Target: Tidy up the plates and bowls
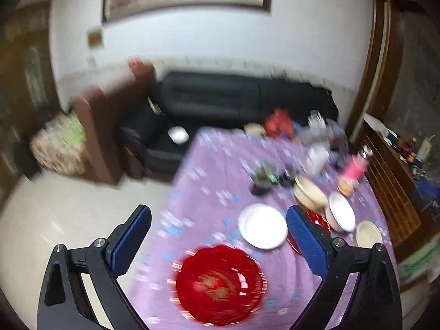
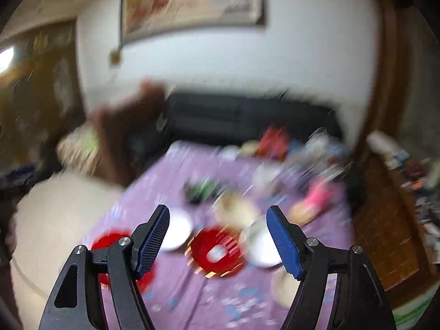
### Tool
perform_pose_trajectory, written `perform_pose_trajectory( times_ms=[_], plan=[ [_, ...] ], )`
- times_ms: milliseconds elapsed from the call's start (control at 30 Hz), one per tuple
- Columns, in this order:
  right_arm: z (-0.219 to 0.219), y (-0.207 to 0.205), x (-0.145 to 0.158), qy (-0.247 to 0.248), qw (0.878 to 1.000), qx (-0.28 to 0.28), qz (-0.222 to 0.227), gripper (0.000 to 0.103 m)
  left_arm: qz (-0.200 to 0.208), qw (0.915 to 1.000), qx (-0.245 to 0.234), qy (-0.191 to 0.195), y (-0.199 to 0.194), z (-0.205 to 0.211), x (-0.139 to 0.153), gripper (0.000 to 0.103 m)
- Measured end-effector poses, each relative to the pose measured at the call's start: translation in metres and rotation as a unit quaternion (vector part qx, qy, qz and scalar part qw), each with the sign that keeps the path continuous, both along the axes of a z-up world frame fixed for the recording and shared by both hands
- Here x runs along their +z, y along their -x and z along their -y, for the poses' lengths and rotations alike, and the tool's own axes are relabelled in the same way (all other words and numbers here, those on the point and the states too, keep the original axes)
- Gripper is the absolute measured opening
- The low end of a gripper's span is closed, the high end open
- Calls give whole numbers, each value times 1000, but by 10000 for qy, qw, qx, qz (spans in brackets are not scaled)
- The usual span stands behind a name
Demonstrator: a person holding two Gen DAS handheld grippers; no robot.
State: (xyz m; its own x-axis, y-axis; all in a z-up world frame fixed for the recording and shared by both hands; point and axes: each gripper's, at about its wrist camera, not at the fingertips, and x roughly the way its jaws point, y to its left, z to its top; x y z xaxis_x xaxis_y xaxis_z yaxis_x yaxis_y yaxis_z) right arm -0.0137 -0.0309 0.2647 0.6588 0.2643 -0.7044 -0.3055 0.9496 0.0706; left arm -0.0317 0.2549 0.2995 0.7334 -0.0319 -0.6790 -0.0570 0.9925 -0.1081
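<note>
Red plate (image 1: pixel 218 284): lies on the purple tablecloth (image 1: pixel 209 173) at the near edge, below the left gripper (image 1: pixel 220 220).
Left gripper: jaws wide apart, nothing between them.
White plate (image 1: pixel 262 225): just beyond the red plate.
Right gripper (image 2: pixel 218 227): jaws apart, empty, above a second red plate (image 2: pixel 217 250).
Bowls (image 1: pixel 310 192): grouped farther right; view blurred.

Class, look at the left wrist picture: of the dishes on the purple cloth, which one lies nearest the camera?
The red plate with the scalloped rim. It lies at the bottom between the open fingers; the white plate and the bowls lie farther back.
</note>
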Motion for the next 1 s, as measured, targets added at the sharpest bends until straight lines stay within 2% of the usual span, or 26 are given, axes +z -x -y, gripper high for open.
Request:
perform_pose_trajectory(
  times_ms=[33,100,133,167,267,467,700,800,867,1000],
  plan=[
    [-12,-20,-35,-116,9994,67,-324,76,-293,9990,-99,309,-24,1,-28,97],
    [-19,-52,-86,-363,9959,90,-820,69,-691,9951,-222,673,-58,2,-66,80],
    [-24,-71,-115,-585,9918,80,-1138,62,-957,9918,-280,796,-79,5,-90,64],
    [-27,-85,-137,-742,9880,37,-1351,59,-1195,9882,-315,901,-95,8,-112,53],
    [-32,-116,-189,-922,9811,-136,-1697,53,-1674,9781,-369,1178,-126,18,-162,51],
    [-52,-161,-226,-825,9808,-89,-1764,52,-2323,9632,-417,1287,-175,31,-231,50],
    [-88,-187,-258,-480,9800,219,-1918,52,-2711,9534,-388,1264,-201,33,-264,50],
    [-94,-190,-270,-421,9783,257,-2013,51,-2820,9495,-477,1293,-206,34,-271,43],
    [-95,-192,-276,-398,9774,252,-2060,49,-2857,9483,-575,1258,-207,38,-273,41],
    [-95,-195,-282,-415,9753,242,-2155,27,-2885,9489,-718,1056,-207,49,-276,30]
  ],
)
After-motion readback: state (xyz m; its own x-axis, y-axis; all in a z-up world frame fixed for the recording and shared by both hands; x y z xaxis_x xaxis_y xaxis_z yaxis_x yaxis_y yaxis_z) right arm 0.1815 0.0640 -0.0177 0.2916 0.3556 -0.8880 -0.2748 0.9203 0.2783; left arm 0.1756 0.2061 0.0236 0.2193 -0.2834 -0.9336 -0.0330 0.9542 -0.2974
